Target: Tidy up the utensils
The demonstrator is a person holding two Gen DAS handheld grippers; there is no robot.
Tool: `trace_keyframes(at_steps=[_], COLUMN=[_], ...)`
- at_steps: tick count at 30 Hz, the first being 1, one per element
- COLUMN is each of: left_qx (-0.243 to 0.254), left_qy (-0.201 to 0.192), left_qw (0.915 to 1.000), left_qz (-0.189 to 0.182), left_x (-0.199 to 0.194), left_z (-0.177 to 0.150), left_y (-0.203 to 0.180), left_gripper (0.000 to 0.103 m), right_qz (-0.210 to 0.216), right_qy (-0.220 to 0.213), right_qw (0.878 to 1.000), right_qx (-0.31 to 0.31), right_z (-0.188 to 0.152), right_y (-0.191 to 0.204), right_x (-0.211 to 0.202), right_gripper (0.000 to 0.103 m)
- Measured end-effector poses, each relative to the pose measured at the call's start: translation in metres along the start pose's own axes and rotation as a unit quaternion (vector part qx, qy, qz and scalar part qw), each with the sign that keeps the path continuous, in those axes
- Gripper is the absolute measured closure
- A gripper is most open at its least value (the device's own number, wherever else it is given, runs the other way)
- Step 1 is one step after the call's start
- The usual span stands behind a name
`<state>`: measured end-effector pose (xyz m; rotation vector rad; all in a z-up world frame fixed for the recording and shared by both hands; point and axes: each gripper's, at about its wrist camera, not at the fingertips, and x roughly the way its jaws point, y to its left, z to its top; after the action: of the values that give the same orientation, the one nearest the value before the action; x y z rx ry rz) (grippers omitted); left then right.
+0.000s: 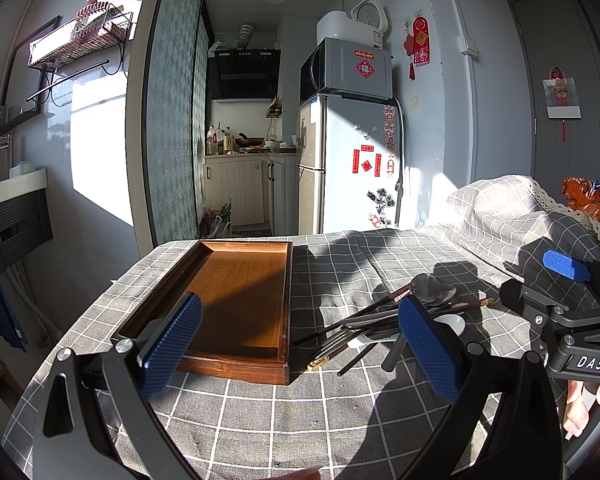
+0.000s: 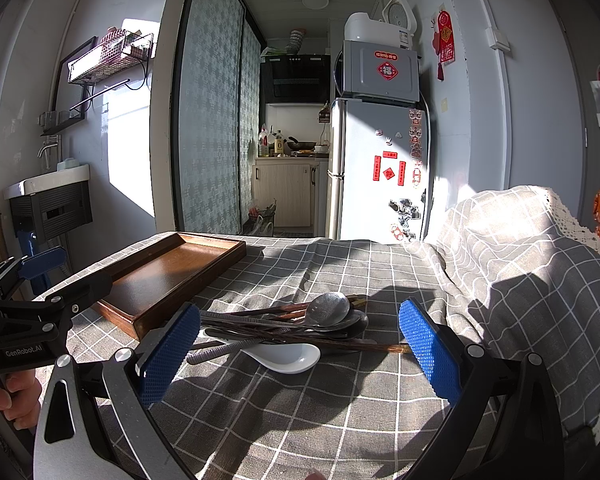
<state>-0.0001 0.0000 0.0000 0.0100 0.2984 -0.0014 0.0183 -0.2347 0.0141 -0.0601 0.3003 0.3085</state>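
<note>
We hover both grippers, left gripper and right gripper, fingers spread and released; utensil pile at twelve o'clock, empty tray at ten.

Left gripper: jaws spread wide, nothing between the pads, hovering low at the near end of the wooden tray. Right gripper: likewise spread wide and empty, right of the tray. A hand grips the left handle.
</note>
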Motion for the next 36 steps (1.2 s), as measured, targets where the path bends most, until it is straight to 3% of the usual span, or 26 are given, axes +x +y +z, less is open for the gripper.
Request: trace_keyframes(at_steps=[18, 25, 27, 33, 36], left_qx=[0.000, -0.001, 0.002, 0.013, 0.021], left_qy=[0.000, 0.003, 0.007, 0.033, 0.049], left_qw=[1.0000, 1.0000, 0.9999, 0.9992, 0.9978], left_qz=[0.000, 0.005, -0.011, -0.019, -0.041], left_x=[0.000, 0.001, 0.003, 0.013, 0.018], left_z=[0.000, 0.000, 0.004, 0.000, -0.001], left_y=[0.000, 0.001, 0.001, -0.005, -0.007], left_gripper=[0.003, 0.003, 0.003, 0.003, 0.003], right_qz=[0.000, 0.027, 0.026, 0.029, 0.030], right_qy=[0.000, 0.002, 0.004, 0.047, 0.076], right_qw=[1.000, 1.000, 1.000, 0.998, 0.997], right_qx=[0.000, -0.008, -0.005, 0.033, 0.015], right_z=[0.000, 0.000, 0.002, 0.001, 0.009], right_y=[0.000, 0.002, 0.002, -0.017, -0.022], right_x=[0.001, 0.002, 0.003, 0.012, 0.013], right_gripper=[0.003, 0.003, 0.003, 0.003, 0.003])
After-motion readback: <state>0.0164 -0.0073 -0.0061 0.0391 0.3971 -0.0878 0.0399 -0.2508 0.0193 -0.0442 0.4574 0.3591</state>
